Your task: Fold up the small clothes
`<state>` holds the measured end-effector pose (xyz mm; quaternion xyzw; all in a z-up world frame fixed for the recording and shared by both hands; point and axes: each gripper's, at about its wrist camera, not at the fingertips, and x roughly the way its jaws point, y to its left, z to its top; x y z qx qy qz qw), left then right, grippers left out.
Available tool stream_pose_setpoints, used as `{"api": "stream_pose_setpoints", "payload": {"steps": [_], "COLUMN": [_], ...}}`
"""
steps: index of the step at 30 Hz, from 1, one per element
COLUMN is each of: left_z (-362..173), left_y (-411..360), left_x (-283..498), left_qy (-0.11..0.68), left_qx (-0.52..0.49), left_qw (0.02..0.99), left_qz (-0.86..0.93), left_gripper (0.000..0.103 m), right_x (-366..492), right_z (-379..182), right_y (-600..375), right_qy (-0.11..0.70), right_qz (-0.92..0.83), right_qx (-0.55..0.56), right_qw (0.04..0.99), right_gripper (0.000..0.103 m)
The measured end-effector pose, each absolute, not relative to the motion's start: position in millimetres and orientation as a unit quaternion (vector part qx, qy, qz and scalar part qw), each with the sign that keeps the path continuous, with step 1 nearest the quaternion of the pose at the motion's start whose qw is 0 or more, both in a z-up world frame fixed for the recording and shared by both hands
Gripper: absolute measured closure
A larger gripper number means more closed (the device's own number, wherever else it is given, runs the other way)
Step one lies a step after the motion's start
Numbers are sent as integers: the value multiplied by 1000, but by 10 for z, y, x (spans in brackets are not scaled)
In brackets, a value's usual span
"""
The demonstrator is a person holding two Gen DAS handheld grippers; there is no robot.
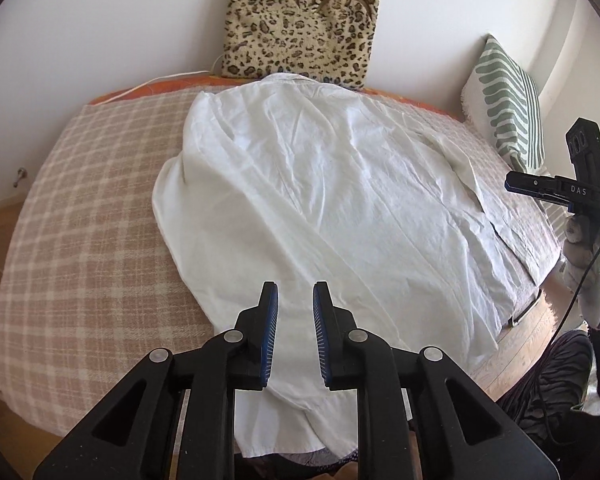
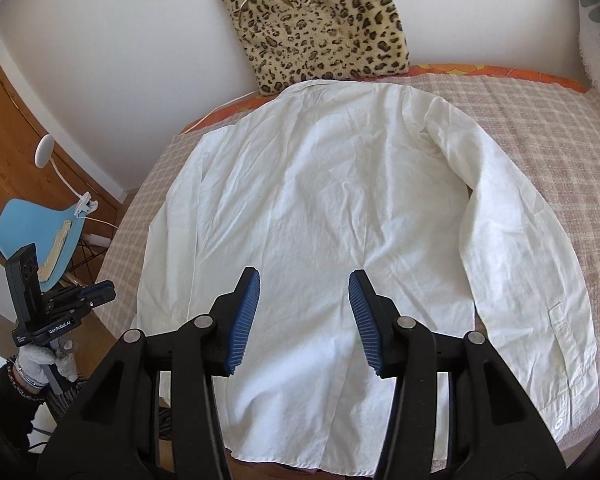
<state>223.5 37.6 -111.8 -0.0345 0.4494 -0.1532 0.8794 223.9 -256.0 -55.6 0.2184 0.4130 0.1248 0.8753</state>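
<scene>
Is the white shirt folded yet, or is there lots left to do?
Done: the white shirt lies spread flat, back up, on the checked blanket, collar towards the leopard cushion. In hand: nothing; the left gripper and right gripper hang over the hem with jaws apart, holding no cloth. Left: every fold; the sleeve lies unfolded beside the body.

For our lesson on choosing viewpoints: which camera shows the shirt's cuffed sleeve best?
The right wrist view: the sleeve lies full length down the white shirt, cuff and button visible. In the left wrist view it is foreshortened at the shirt's far edge, the cuff hard to make out.
</scene>
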Motion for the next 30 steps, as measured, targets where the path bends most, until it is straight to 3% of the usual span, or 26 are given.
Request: {"api": "stream_pose_setpoints", "payload": {"steps": [6, 10, 18, 30], "left_z": [-904, -843, -833, -923], "left_y": [-116, -455, -976, -1877], "left_x": [2211, 2271, 2480, 2472], "left_qy": [431, 423, 427, 423], "left_qx": [-4, 14, 26, 41], "left_qw": [878, 874, 859, 832], "left_qz": [-208, -238, -281, -357], "left_gripper": [86, 70, 70, 70], "right_x": [1875, 1566, 1066, 1052], "right_z": [-671, -829, -1412, -1869], "right_y": [-3593, -4152, -4793, -4846], "right_qy": [406, 409, 447, 489], "right_qz": [19, -44, -102, -83], "right_qx": [264, 281, 324, 340], "right_qw": [875, 867, 828, 799], "right_gripper": [51, 51, 51, 51]}}
